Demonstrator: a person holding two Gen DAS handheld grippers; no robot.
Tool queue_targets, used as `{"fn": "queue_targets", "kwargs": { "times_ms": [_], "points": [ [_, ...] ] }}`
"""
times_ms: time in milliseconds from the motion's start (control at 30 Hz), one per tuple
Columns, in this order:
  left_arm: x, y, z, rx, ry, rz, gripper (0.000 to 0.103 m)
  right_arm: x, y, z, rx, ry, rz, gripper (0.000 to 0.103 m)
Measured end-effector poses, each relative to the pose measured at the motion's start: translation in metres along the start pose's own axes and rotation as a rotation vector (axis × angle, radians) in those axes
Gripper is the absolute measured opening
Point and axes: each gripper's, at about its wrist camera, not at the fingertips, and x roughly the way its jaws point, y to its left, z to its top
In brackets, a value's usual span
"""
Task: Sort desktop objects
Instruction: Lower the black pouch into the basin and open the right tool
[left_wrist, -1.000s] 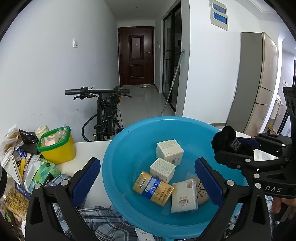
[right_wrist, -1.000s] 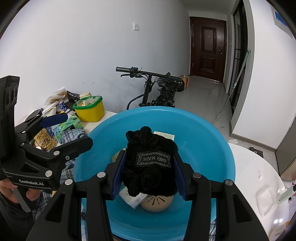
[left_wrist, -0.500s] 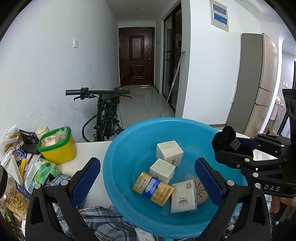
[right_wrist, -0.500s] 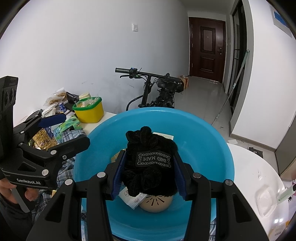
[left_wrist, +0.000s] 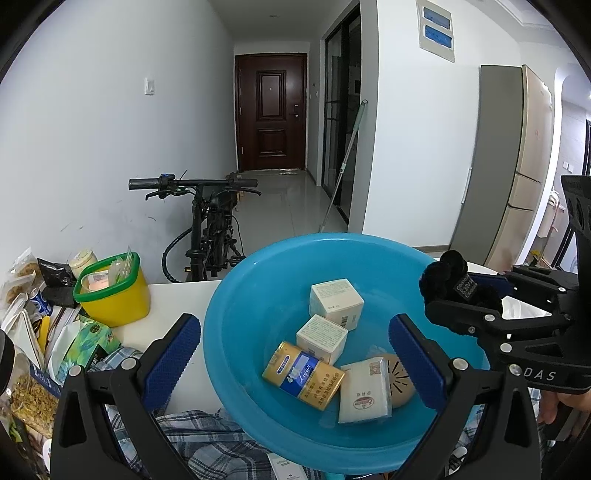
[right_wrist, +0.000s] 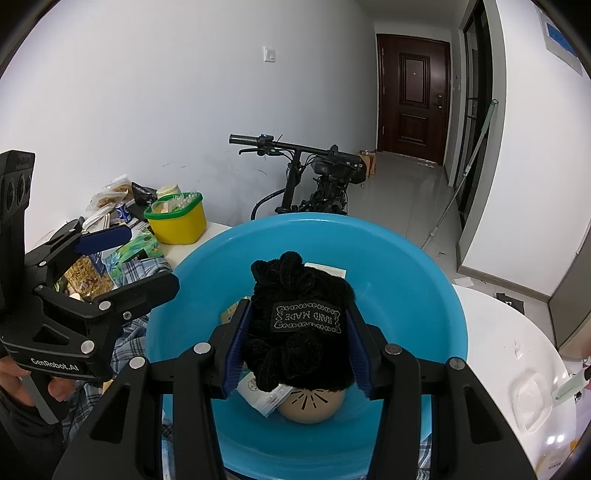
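Observation:
A blue plastic basin (left_wrist: 258, 295) (right_wrist: 406, 266) sits on the white table. Inside lie two white cartons (left_wrist: 335, 302), a gold and blue box (left_wrist: 303, 374), a white packet (left_wrist: 365, 393) and a tan round disc (left_wrist: 400, 376) (right_wrist: 312, 406). My right gripper (right_wrist: 299, 332) hangs over the basin, shut on a fuzzy black scrunchie (right_wrist: 301, 325) (left_wrist: 448, 284) with a "HAND MADE" label. My left gripper (left_wrist: 293, 354) stands open at the basin's near left rim, with nothing between its blue pads (left_wrist: 171, 358).
A yellow tub with a green rim (left_wrist: 112, 291) (right_wrist: 177, 216), snack bags and packets (left_wrist: 33, 369) crowd the table's left. A plaid cloth (left_wrist: 207, 443) lies under the basin's near edge. A black bicycle (left_wrist: 208, 229) stands behind the table. A clear lid (right_wrist: 532, 402) lies at the right.

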Motion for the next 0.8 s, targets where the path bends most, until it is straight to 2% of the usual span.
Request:
{"fn": "queue_targets", "kwargs": {
  "times_ms": [800],
  "points": [
    [0.0006,-0.0025,-0.0010,0.008,0.003,-0.003,0.103,0.0024,0.0026,-0.0002,0.001,0.005,-0.001,0.048]
  ]
}}
